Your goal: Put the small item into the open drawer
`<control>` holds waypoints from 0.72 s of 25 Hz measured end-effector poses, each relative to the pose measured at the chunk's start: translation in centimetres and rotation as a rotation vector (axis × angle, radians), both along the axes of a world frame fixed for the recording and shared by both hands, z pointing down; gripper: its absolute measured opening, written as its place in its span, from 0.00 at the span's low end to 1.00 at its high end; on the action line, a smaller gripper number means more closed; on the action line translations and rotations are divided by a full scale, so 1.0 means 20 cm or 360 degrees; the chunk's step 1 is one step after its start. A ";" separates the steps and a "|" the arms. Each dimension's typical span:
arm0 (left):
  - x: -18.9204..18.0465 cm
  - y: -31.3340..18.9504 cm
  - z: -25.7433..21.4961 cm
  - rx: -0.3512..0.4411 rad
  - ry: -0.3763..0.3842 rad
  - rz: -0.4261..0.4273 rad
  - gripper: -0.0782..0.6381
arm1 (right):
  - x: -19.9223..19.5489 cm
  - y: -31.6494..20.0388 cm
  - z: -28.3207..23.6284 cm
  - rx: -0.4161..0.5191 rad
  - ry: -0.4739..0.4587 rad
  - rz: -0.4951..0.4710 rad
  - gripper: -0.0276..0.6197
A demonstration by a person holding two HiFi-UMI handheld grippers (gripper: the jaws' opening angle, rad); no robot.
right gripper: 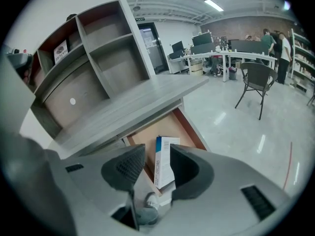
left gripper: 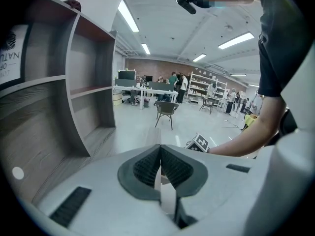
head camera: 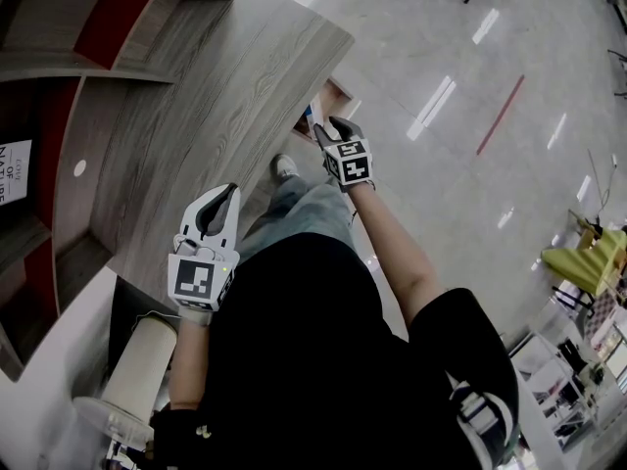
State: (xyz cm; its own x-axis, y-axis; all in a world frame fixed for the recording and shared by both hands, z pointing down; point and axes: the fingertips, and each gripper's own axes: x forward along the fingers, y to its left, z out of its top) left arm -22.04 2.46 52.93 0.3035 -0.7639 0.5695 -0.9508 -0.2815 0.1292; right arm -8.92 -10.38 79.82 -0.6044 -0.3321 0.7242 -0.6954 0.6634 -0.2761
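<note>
Wood-grain surface (right gripper: 123, 107), one open drawer (right gripper: 145, 140) beneath. One small blue-and-white box (right gripper: 164, 161) in drawer, long axis front to back; print unreadable. Right gripper (right gripper: 156, 155) jaws wide apart either side of box. Left gripper (left gripper: 160, 154) jaws together, empty. Shelf sign (left gripper: 10, 53) partly legible: "NATURE".

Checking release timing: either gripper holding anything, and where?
Nothing looks held. Right gripper jaws stand apart, the box between them over the drawer; left gripper shut, empty.
</note>
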 end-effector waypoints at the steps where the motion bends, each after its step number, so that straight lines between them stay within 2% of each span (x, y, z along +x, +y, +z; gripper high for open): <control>1: 0.00 -0.01 0.00 0.0006 0.0002 0.0001 0.11 | 0.00 0.00 -0.01 0.0003 -0.0007 0.0001 0.30; 9: 0.07 -0.06 -0.04 0.0050 0.0023 0.0021 0.11 | 0.02 0.02 -0.22 0.0059 -0.0064 -0.0019 0.24; 18: 0.20 -0.15 -0.12 0.0128 0.0046 0.0046 0.11 | 0.11 0.02 -0.64 0.0187 -0.0184 -0.0046 0.10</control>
